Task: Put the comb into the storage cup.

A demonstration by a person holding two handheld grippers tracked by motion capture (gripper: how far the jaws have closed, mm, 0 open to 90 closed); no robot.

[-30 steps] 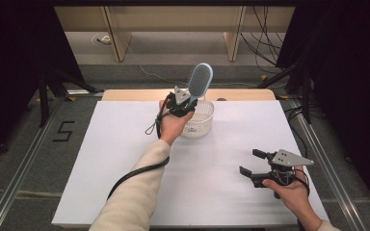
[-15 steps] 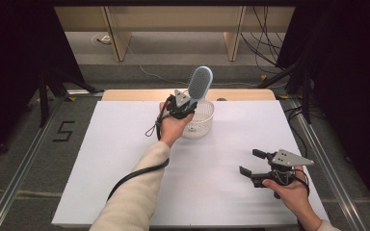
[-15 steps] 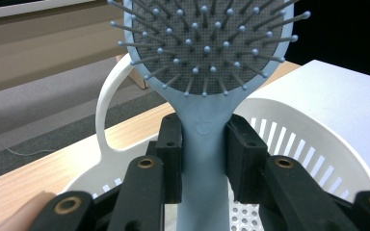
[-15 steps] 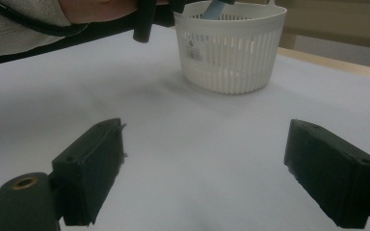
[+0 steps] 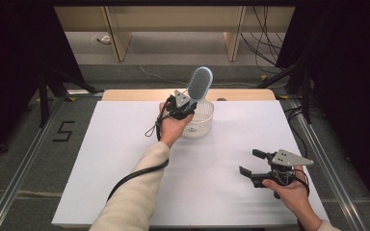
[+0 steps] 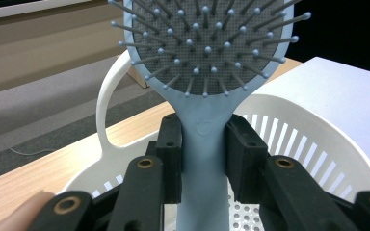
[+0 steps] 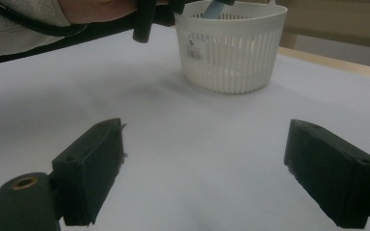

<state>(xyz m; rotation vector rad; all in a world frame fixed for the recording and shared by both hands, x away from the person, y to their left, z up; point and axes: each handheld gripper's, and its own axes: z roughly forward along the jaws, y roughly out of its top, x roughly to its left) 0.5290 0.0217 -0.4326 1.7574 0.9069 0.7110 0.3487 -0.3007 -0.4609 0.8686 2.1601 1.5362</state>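
A light blue hairbrush (image 5: 200,82) (image 6: 207,53) with a grey bristle pad stands upright over a white slotted basket (image 5: 204,124) (image 6: 313,139) (image 7: 231,45) at the back middle of the table. My left gripper (image 5: 189,104) (image 6: 203,149) is shut on the brush's handle, just above the basket's near rim, with the handle's lower end down inside the basket. My right gripper (image 5: 251,162) (image 7: 207,168) rests open near the table's front right, jaws wide apart over bare white surface, pointing toward the basket.
The white table top (image 5: 125,159) has a wooden strip (image 5: 139,95) along its far edge. Metal rails (image 5: 19,173) run along both sides, and black stands and cables (image 5: 274,53) lie on the floor behind.
The left gripper and brush have shifted very slightly; the brush head stays raised above the basket. The right gripper has not moved.
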